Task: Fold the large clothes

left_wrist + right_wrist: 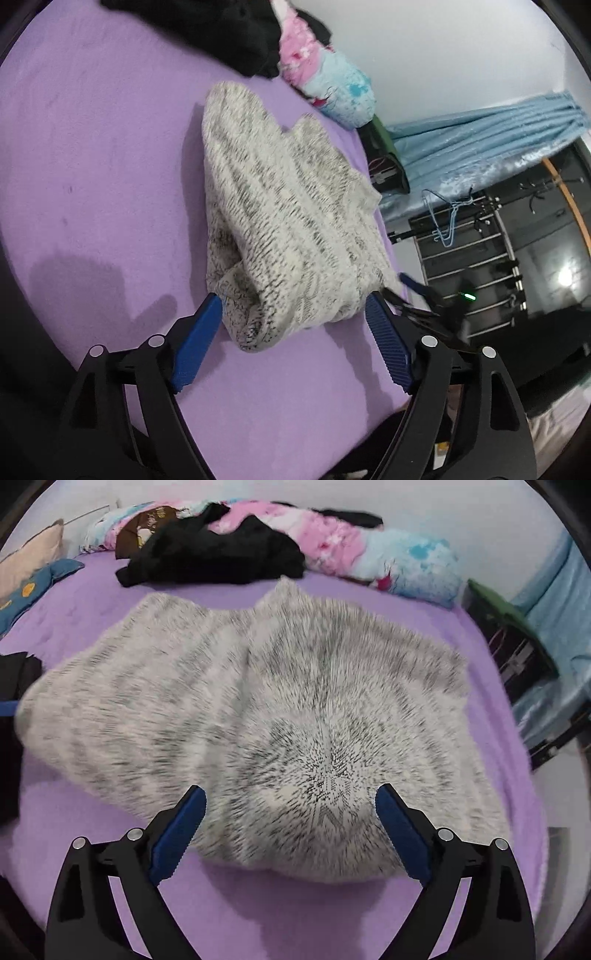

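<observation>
A grey-and-white knitted sweater lies partly folded on the purple bed sheet. In the left wrist view its near bunched end sits between the fingers of my left gripper, which stands open with the pads wide apart. In the right wrist view the sweater spreads across the sheet, blurred. My right gripper hovers open above its near edge, nothing pinched. The right gripper's blue finger shows beside the sweater's right side.
A pile of black clothes and a pink-and-blue blanket lie along the bed's far side. A blue cushion sits at the left. Past the bed's right edge are a blue curtain and a dark rack with hangers.
</observation>
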Tool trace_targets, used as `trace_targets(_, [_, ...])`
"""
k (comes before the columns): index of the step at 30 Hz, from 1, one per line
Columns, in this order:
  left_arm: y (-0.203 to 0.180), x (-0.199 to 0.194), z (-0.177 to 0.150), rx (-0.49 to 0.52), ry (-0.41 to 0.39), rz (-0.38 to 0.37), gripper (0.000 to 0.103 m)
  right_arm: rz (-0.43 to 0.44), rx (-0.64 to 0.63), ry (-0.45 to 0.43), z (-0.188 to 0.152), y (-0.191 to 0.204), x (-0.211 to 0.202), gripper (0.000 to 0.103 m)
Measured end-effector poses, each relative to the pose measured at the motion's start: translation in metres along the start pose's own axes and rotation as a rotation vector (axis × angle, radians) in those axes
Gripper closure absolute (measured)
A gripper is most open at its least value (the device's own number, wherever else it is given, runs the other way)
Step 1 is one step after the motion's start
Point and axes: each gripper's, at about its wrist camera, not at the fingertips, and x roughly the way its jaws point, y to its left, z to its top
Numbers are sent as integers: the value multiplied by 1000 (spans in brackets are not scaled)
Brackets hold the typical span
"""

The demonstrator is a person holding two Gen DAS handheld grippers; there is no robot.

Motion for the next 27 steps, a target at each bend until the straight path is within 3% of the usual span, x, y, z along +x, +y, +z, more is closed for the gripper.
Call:
trace_targets(4, [11,21,-2,-63,56,-16,26,-31,-49,-40,6,18,-44,11])
trace_targets(8, [19,38,-6,-120,97,-38,26,-69,-101,-43,16,38,-60,11])
trace_targets(18, [36,52,-4,-238,81,-94,25,-35,-113,-32,16,65,-27,10])
trace_targets(27, [47,54,0,-274,70,-47,25,44,-72,-43,7,59,-4,10])
